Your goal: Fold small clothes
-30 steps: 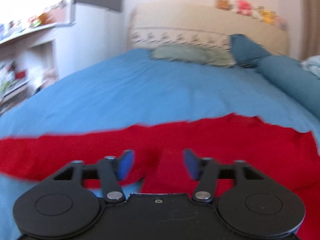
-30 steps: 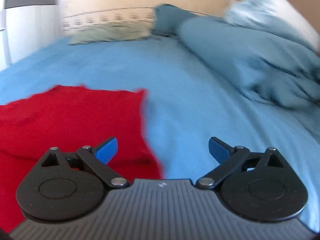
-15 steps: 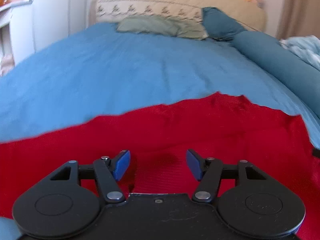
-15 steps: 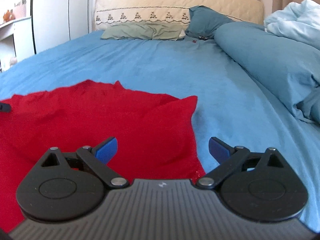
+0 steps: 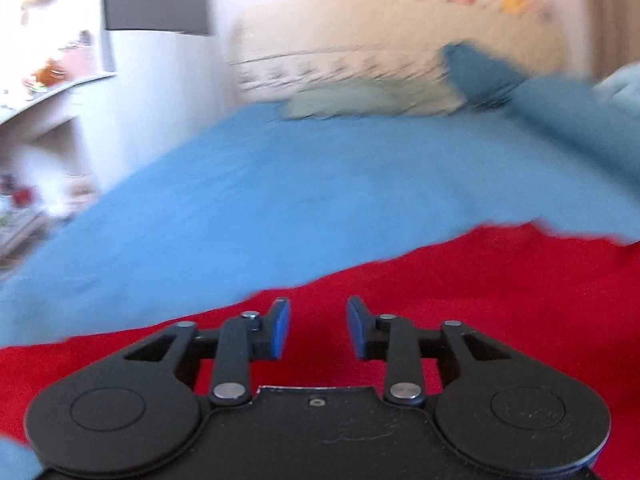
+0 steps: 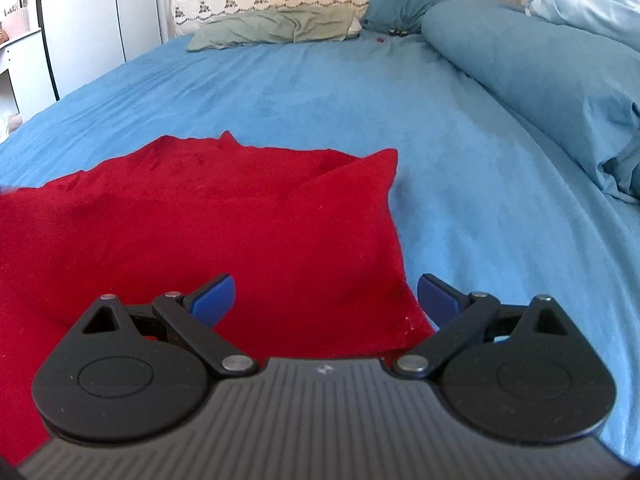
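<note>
Since a second ago our left tongs (image 5: 318, 328) have narrowed and are closing over the red cloth (image 5: 460, 300), a gap still between the pads; whether they pinch fabric we cannot tell. Our right tongs (image 6: 326, 300) stay wide, straddling the cloth's right edge, holding nothing. The cloth lies on the blue bed (image 6: 360, 92), pillows (image 6: 276, 26) beyond.

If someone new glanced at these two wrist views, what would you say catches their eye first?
The bright red garment spread on the blue bedsheet stands out at once, filling the lower part of both views. Next come the grippers above it: the left gripper with its jaws closing over the red cloth, a gap left between them, and the right gripper wide open at the garment's right edge.
</note>
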Tool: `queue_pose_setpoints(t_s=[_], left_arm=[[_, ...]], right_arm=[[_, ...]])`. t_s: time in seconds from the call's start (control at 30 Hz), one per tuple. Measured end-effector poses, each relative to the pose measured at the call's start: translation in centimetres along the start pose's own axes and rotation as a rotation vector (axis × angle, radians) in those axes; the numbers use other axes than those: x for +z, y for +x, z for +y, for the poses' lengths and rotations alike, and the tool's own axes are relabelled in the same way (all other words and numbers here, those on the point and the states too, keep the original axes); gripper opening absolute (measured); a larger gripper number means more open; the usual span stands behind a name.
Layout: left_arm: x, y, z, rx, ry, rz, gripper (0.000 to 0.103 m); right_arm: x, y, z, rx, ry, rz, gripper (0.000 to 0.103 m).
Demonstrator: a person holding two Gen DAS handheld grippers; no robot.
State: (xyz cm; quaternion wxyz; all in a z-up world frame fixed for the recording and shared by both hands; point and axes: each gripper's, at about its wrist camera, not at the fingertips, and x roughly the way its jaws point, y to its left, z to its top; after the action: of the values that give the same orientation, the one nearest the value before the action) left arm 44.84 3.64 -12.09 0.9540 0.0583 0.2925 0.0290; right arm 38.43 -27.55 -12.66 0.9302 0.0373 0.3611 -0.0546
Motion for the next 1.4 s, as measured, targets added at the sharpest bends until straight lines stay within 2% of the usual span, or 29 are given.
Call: queue_pose_setpoints(t_s=[0.07,0.1,0.13,0.17,0.2,0.27,0.33,0.4,0.5,0.57,0.67,0.73,0.8,0.93,1.03,1.1,1.23,1.33,1.4], left_arm=[[-0.2,0.4,0.9,-0.008,-0.077,0.077,0.037],[-0.2,0.3,1.3,-0.060,-0.143,0.099,0.040],[-0.1,0.1,1.5,-0.110,-0.184,0.107,0.050],[0.0,0.0,1.1,-0.147,-0.201,0.118,0.055],[0.2,0.0,0.5,-0.167,-0.193,0.128,0.060],[0.7,0.5,-1.6,-0.213,-0.149,0.136,0.060],[0.9,1.4,-3.5,-0.252,-0.108,0.151,0.061],[0.8,2.6,-4.5,-0.275,-0.099,0.183,0.061],[-0.5,4.3,-5.0,-0.255,-0.080,0.252,0.061],[-1.0,4.0,-4.9,-0.249,-0.047,0.232,0.062],[-0.8,3.8,-4.4,-0.240,-0.033,0.252,0.062],[-0.7,4.0,-4.2,-0.236,-0.036,0.264,0.062],[-0.4,4.1,-4.2,-0.232,-0.020,0.272,0.062],[-0.5,4.1,-4.6,-0.224,0.014,0.273,0.062],[-0.6,4.2,-4.6,-0.222,0.014,0.270,0.062],[-0.6,4.2,-4.6,-0.216,0.011,0.271,0.062],[0.2,4.0,-5.0,-0.187,0.010,0.282,0.061],[0.9,3.2,-5.8,-0.143,0.056,0.243,0.063],[1.2,3.1,-6.0,-0.147,0.057,0.237,0.064]], right_arm=[[0.2,-0.1,0.1,0.015,-0.006,0.020,0.103],[0.4,-0.2,0.1,0.030,-0.009,0.025,0.103],[0.5,-0.2,0.1,0.043,-0.013,0.027,0.103],[0.6,-0.2,0.2,0.052,-0.018,0.028,0.103],[0.6,0.0,0.2,0.055,-0.025,0.031,0.103],[0.3,0.7,-0.1,0.046,-0.038,0.060,0.103],[-0.6,2.3,-1.1,0.009,-0.032,0.143,0.103],[-1.2,2.0,-3.0,0.053,0.054,0.132,0.103],[-0.4,0.7,-4.1,0.051,0.060,0.130,0.103],[1.0,-0.1,-4.8,0.056,0.047,0.087,0.103],[4.7,0.4,-6.2,0.000,0.019,0.062,0.103],[7.0,1.9,-6.5,-0.029,-0.008,0.072,0.103],[8.4,4.4,-6.5,-0.060,-0.053,0.118,0.103],[9.3,8.6,-7.3,-0.074,-0.043,0.144,0.103],[9.2,11.9,-6.4,-0.083,-0.079,0.180,0.103],[9.3,13.0,-5.9,-0.086,-0.091,0.168,0.103],[9.5,10.0,-7.5,-0.029,-0.012,0.064,0.103],[8.4,6.6,-8.8,0.017,-0.001,0.041,0.103],[7.4,5.0,-9.6,0.062,-0.003,0.050,0.103]])
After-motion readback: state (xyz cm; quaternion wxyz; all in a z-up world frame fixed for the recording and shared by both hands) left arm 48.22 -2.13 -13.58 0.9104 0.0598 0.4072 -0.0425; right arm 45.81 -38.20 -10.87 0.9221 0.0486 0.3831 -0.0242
